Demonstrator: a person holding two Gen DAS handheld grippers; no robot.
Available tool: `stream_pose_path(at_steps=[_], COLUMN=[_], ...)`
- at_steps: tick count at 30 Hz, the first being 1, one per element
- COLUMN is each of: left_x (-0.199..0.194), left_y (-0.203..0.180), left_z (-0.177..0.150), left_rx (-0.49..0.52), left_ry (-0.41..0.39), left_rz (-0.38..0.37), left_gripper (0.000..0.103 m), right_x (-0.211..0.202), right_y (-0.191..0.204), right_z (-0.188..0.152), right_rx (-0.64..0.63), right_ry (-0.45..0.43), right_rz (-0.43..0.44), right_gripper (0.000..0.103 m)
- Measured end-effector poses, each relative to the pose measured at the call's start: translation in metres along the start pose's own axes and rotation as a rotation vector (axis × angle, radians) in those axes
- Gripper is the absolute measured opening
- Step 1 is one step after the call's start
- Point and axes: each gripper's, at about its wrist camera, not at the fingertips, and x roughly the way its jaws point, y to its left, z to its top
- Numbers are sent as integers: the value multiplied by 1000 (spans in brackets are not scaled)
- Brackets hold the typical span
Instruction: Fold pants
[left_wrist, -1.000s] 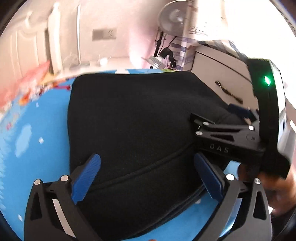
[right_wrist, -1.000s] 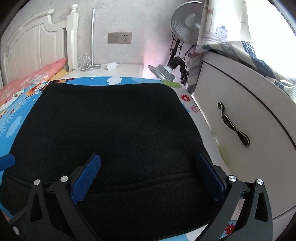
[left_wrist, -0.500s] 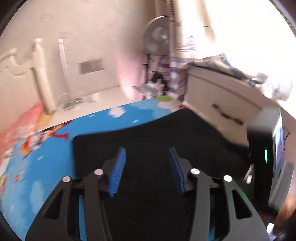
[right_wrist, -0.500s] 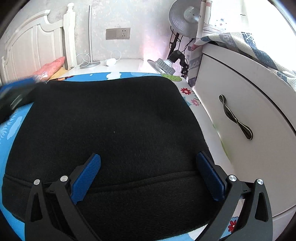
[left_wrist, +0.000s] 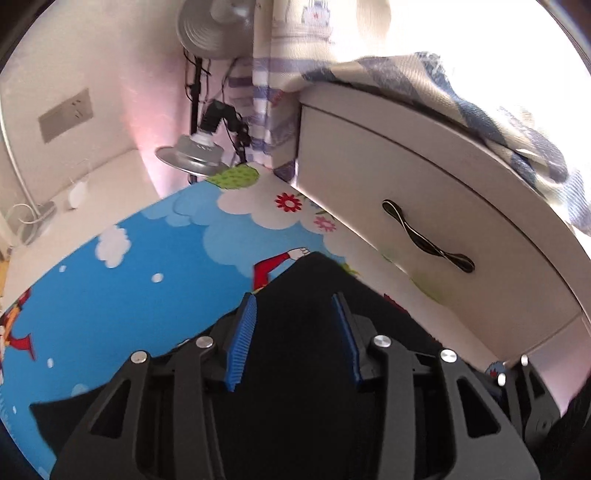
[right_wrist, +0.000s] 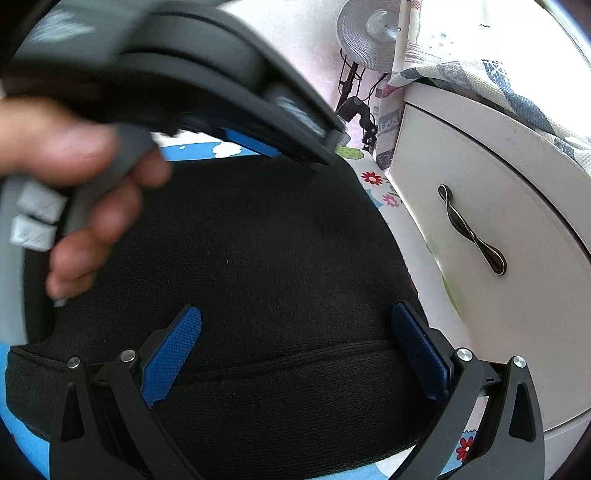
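Folded black pants (right_wrist: 258, 240) lie on a blue cartoon bedsheet (left_wrist: 129, 288). My left gripper (left_wrist: 293, 306) hangs over the far right corner of the pants (left_wrist: 303, 369), pointing down. Its jaws are closing and stand partway apart. Black cloth shows between the blue pads (left_wrist: 242, 339), but they do not press on it. In the right wrist view a hand (right_wrist: 92, 192) carries that left gripper (right_wrist: 317, 151) over the pants' far edge. My right gripper (right_wrist: 306, 332) stands wide open above the near seamed edge, holding nothing.
A white drawer cabinet (right_wrist: 498, 221) with a dark handle (left_wrist: 428, 236) stands close along the right of the bed, a patterned cloth draped over its top. A fan (right_wrist: 365, 33) and a clip lamp (left_wrist: 192, 155) stand by the far wall.
My left gripper has swept from the near left of the pants across to their far right corner, and its jaws have narrowed from wide open. The right gripper has kept still.
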Motion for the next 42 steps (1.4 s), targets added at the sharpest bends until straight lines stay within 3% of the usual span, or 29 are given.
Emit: stream_pose_path(at_steps=[9, 18, 21, 24, 30, 34, 35, 38, 40, 42], left_x=[45, 56, 57, 59, 62, 63, 63, 61, 57, 53], left_y=[-5, -2, -1, -2, -4, -3, -4, 1, 12, 27], left_z=[11, 14, 14, 13, 10, 10, 10, 11, 11, 7], left_rx=[-2, 16, 9, 13, 34, 27, 27, -11, -86, -187], left_ry=[108, 146, 149, 150, 141, 141, 140, 135, 119, 105], left_rz=[39, 27, 48, 65, 79, 76, 79, 68, 46, 1], left_gripper=[42, 48, 56, 58, 54, 54, 54, 56, 69, 72], right_x=[1, 3, 2, -3, -47, -15, -5, 0, -3, -4], right_y=[-4, -10, -10, -8, -29, -43, -48, -57, -52, -50], right_z=[1, 5, 5, 7, 16, 9, 2, -6, -8, -8], right_rx=[14, 19, 19, 10, 104, 141, 173, 228, 194, 188], right_ry=[11, 17, 16, 13, -133, 13, 61, 89, 80, 78], right_rz=[17, 24, 24, 14, -78, -114, -72, -1, -13, -14], right_gripper=[99, 99, 99, 99, 98, 98, 98, 97, 96, 94])
